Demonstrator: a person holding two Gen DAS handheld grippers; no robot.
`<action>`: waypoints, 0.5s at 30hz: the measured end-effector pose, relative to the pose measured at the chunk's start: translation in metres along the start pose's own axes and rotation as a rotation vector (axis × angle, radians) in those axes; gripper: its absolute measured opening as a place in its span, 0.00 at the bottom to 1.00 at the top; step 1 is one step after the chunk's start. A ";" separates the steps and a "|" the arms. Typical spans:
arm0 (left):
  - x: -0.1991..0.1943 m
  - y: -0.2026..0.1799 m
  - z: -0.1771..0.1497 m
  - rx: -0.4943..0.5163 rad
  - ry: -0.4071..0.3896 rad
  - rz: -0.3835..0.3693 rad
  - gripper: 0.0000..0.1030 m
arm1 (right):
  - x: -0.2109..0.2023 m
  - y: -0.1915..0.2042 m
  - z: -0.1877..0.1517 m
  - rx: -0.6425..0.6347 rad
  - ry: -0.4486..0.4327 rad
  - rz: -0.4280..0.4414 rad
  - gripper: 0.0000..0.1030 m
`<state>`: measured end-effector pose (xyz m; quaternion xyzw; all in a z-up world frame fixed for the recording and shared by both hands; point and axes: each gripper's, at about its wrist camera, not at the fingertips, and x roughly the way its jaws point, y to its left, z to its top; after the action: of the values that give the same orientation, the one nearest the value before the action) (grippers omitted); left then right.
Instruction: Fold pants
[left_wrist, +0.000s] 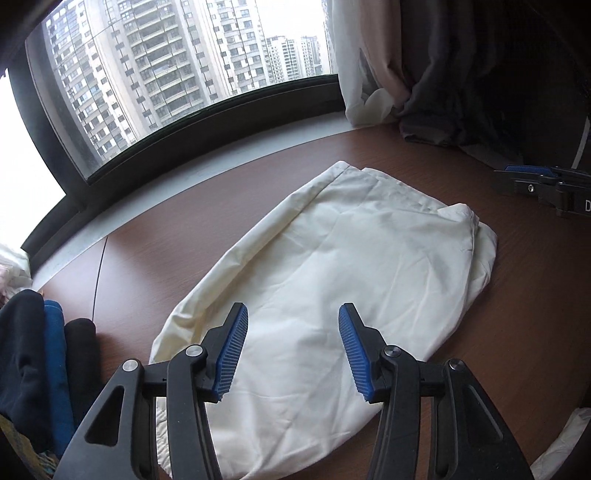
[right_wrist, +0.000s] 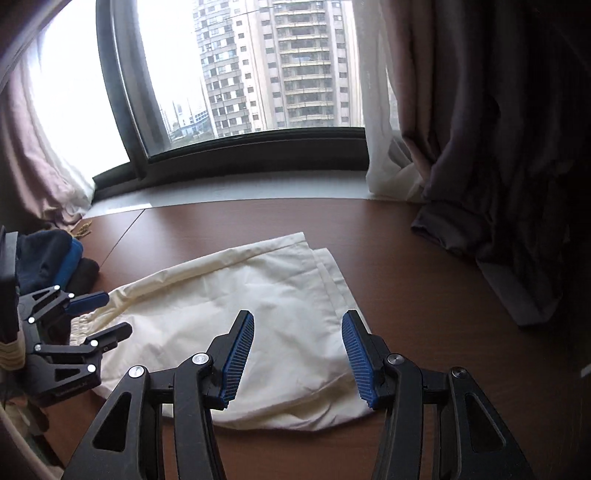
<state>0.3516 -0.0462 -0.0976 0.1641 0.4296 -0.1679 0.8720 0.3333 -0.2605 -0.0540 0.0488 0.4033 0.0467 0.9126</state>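
Cream-white pants (left_wrist: 332, 266) lie folded flat on the brown wooden table (left_wrist: 517, 350); they also show in the right wrist view (right_wrist: 229, 314). My left gripper (left_wrist: 293, 314) is open and empty, hovering over the near end of the pants. It also shows in the right wrist view (right_wrist: 110, 314) at the left end of the pants, by the elastic waistband. My right gripper (right_wrist: 298, 321) is open and empty above the pants' near right edge. It shows at the right edge of the left wrist view (left_wrist: 524, 179), away from the pants.
A pile of folded dark and blue clothes (left_wrist: 40, 362) sits at the table's left, also in the right wrist view (right_wrist: 55, 258). Curtains (right_wrist: 480, 147) hang onto the table's far right. A window and grey sill (right_wrist: 258, 188) run along the far edge.
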 end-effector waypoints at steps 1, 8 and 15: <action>0.002 -0.005 -0.001 0.004 0.005 -0.001 0.49 | 0.005 -0.015 -0.005 0.042 0.009 0.007 0.49; 0.016 -0.030 0.003 0.036 -0.011 -0.006 0.49 | 0.031 -0.051 -0.033 0.232 0.063 0.062 0.48; 0.029 -0.047 0.027 -0.015 -0.036 -0.061 0.49 | 0.053 -0.071 -0.043 0.335 0.098 0.086 0.47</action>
<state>0.3669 -0.1046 -0.1120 0.1413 0.4200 -0.1938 0.8752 0.3408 -0.3221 -0.1306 0.2149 0.4471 0.0202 0.8680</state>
